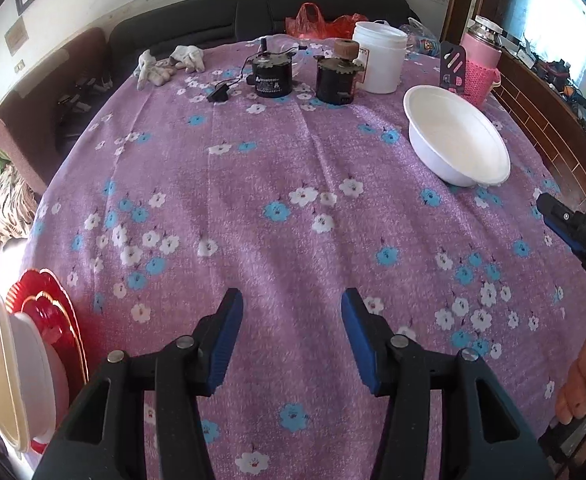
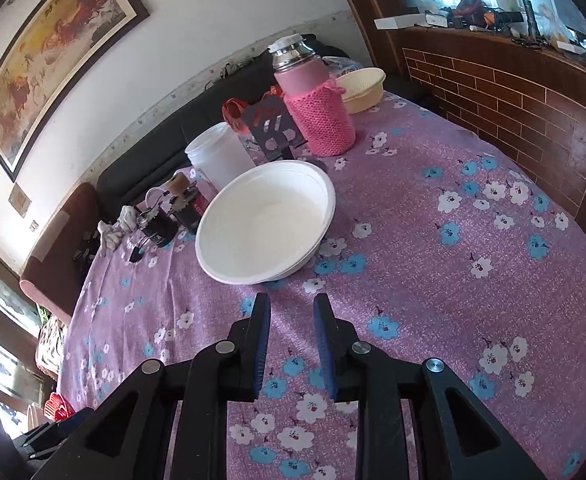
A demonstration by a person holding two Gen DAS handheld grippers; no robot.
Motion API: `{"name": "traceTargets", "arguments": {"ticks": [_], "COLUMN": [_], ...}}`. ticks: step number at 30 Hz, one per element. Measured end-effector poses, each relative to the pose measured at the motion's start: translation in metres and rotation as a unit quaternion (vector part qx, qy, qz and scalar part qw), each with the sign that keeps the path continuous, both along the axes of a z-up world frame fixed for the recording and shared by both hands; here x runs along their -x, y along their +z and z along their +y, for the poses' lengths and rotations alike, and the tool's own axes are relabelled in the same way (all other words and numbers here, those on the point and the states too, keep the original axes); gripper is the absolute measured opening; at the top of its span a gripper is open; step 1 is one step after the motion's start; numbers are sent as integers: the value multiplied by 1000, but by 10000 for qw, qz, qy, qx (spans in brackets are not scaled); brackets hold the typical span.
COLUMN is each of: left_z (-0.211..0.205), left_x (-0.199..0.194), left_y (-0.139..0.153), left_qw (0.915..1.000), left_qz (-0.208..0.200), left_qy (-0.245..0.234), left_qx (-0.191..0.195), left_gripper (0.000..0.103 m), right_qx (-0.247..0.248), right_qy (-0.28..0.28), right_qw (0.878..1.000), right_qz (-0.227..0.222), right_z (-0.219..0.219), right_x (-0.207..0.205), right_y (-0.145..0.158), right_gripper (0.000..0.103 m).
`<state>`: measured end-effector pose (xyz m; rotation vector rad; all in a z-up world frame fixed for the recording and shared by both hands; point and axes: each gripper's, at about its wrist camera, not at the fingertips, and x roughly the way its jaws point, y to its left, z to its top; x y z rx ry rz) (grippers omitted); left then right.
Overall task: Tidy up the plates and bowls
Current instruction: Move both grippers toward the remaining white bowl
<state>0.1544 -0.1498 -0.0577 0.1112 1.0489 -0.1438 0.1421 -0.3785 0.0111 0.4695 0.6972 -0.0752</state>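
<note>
While both grippers hang over the table with nothing between their fingers, the dishes lie at two sides. At the far left edge, in the left wrist view, one stack holds a white bowl [image 1: 21, 380] on top of red plates [image 1: 59, 320] with wavy gold rims; I count two red rims, but the stack is partly cut off. Next come two pale gloves [image 1: 173, 64], crumpled, and two black cylindrical motors [image 1: 271, 76], one with a wire. Then one white plastic tub [image 1: 381, 58], and one pink flask [image 2: 315, 108] with a steel top and a knitted sleeve. At the right stands one single white bowl [image 2: 267, 222], round, smooth and empty, just ahead of the right gripper [image 2: 291, 306].

A fuzzy purple tablecloth [image 1: 293, 168] with white and blue flowers covers the table. Behind it are a dark sofa [image 1: 197, 24], a framed painting [image 2: 49, 56] and a brick-pattern counter [image 2: 513, 108].

Left gripper [image 1: 291, 300]: fingers spread wide, empty. Right gripper: fingers a little apart, also empty.
</note>
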Motion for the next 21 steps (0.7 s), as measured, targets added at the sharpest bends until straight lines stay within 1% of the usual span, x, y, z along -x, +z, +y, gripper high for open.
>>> {"name": "traceTargets", "arguments": {"ticks": [4, 9, 11, 12, 14, 16, 19, 21], "left_z": [-21, -45, -52, -57, -65, -74, -83, -86], "left_x": [-29, -74, -89, -95, -107, -114, -124, -129], "left_y": [8, 16, 17, 16, 14, 11, 6, 1], "left_qw": [9999, 9990, 9984, 9982, 9974, 9969, 9957, 9949], "left_qz": [0, 36, 69, 103, 169, 220, 315, 394], "left_qy": [-98, -73, 26, 41, 87, 48, 13, 30], "left_qx": [122, 440, 554, 593, 691, 754, 876, 929], "left_gripper": [50, 50, 50, 50, 51, 51, 51, 55], "right_qx": [39, -123, -185, -234, -374, -572, -888, -1069], "right_qy": [-135, -88, -63, -43, -33, -28, 26, 81], "right_qw": [9999, 9999, 9998, 9997, 9993, 9983, 9960, 9942], "right_qz": [-15, -47, -26, -27, -59, -96, -95, -35], "right_z": [-19, -38, -44, -47, -53, -60, -67, -71], "right_x": [-15, -38, -49, -53, -60, -66, -74, -80], "right_y": [3, 8, 10, 10, 10, 8, 4, 1], "right_gripper": [24, 26, 35, 35, 37, 41, 44, 47]}}
